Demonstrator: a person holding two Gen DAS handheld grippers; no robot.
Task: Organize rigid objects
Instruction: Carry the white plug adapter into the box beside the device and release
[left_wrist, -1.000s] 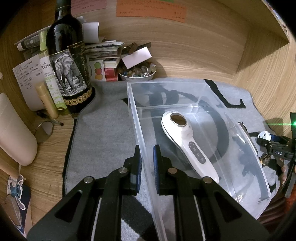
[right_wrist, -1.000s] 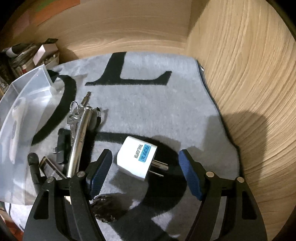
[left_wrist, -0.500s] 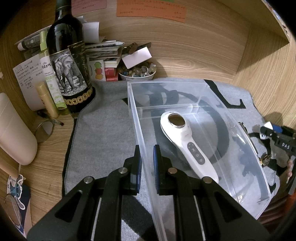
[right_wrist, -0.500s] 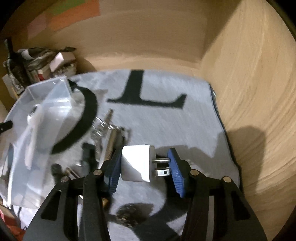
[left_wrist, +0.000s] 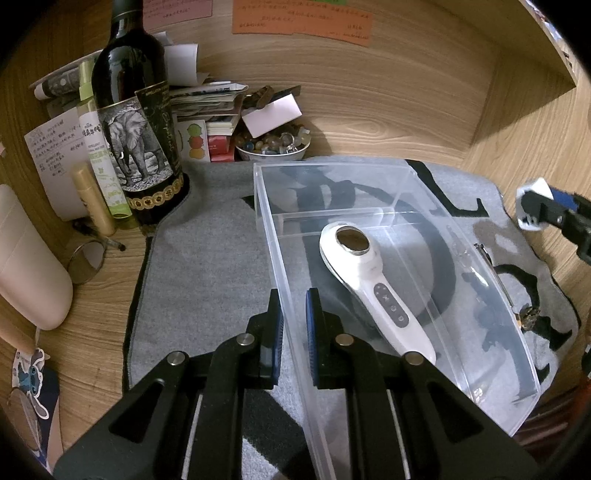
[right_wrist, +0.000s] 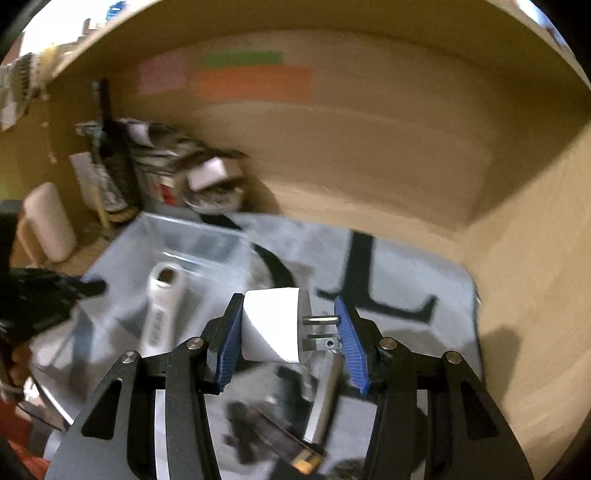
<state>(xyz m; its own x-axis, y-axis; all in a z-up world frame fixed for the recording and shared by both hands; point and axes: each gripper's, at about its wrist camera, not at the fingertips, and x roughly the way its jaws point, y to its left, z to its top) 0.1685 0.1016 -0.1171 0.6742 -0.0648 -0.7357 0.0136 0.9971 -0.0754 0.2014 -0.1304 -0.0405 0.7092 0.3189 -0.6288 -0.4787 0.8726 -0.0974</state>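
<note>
A clear plastic box (left_wrist: 369, 177) stands on the grey mat (left_wrist: 207, 258) with a white handheld device (left_wrist: 369, 280) lying inside. My left gripper (left_wrist: 293, 306) is shut on the box's near left wall. My right gripper (right_wrist: 288, 310) is shut on a white plug adapter (right_wrist: 269, 328), whose prongs point at the right finger. It holds the adapter in the air above the mat, right of the box (right_wrist: 192, 229). The left wrist view shows that gripper (left_wrist: 543, 210) and the adapter (left_wrist: 532, 188) at the far right edge.
A silver metal tool (right_wrist: 325, 391) and small dark items lie on the mat below the right gripper. A wine bottle (left_wrist: 136, 110), tubes, papers and a bowl of beads (left_wrist: 273, 147) crowd the back left. Wooden walls close the back and right.
The right gripper closed on the plug adapter, lifted it off the mat and swung toward the box. The left gripper and the box stayed put.
</note>
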